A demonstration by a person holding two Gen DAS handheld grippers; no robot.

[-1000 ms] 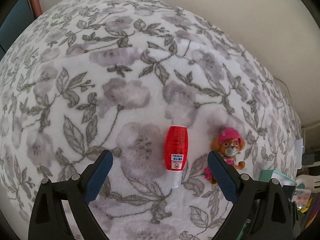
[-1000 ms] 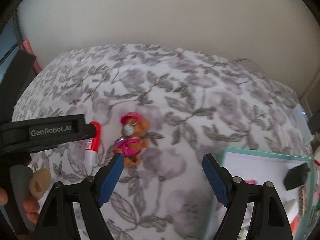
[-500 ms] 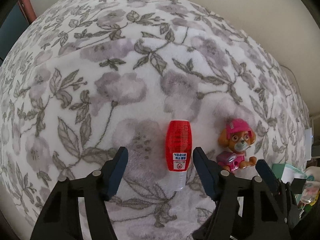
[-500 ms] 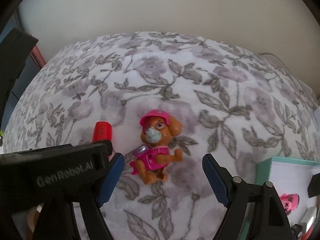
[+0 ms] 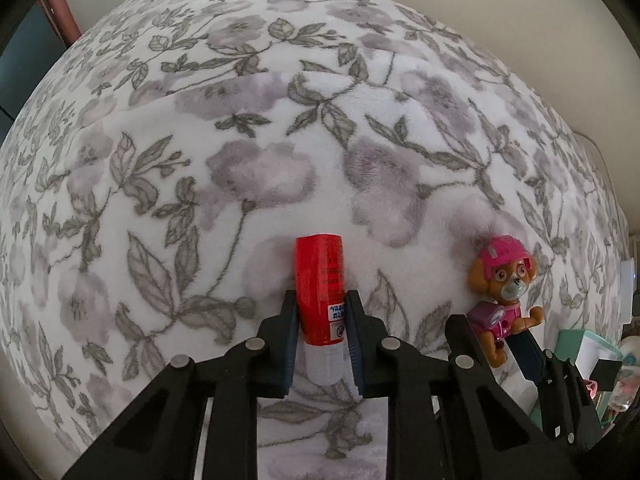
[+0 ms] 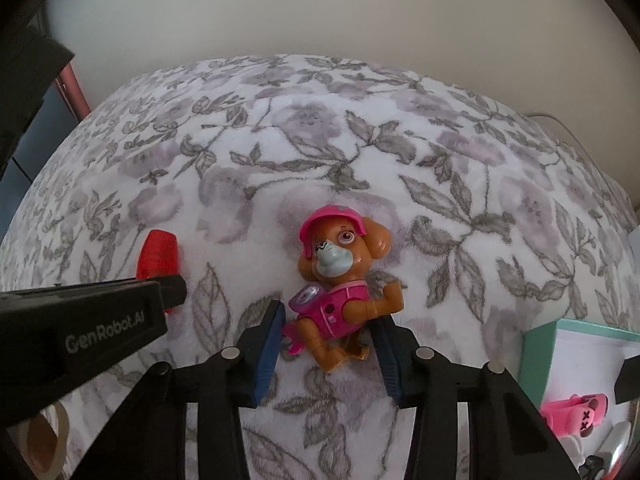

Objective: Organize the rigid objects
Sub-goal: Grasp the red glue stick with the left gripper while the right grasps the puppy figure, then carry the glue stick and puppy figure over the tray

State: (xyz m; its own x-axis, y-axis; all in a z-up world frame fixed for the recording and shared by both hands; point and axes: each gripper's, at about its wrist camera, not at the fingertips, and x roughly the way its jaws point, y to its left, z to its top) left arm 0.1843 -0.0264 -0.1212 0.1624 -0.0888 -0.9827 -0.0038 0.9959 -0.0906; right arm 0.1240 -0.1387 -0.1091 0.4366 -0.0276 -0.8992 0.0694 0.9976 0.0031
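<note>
While the red tube lies on the floral blanket with its clear cap toward the camera, the left hand-held gripper has its two fingers pressed against the tube's sides, one on each flank just above the clear cap. No gap shows between the pads and the tube. From the right wrist view, only the far end of the red tube shows, past the black body of the left hand-held gripper.

The right hand-held gripper stands partly open around the toy dog. The figure has a pink helmet and pink vest and lies on its back on the blanket, head away from the camera. The blue-padded fingers bracket its lower body and legs. The left pad lies at the pink wing; the right one sits just beside the legs. Whether either pad bears on the toy cannot be told.

In the left wrist view the toy dog lies well to the right of the tube, with the right hand-held gripper at its lower end.

A teal box stands at the blanket's right edge, holding a pink toy and other small items.
</note>
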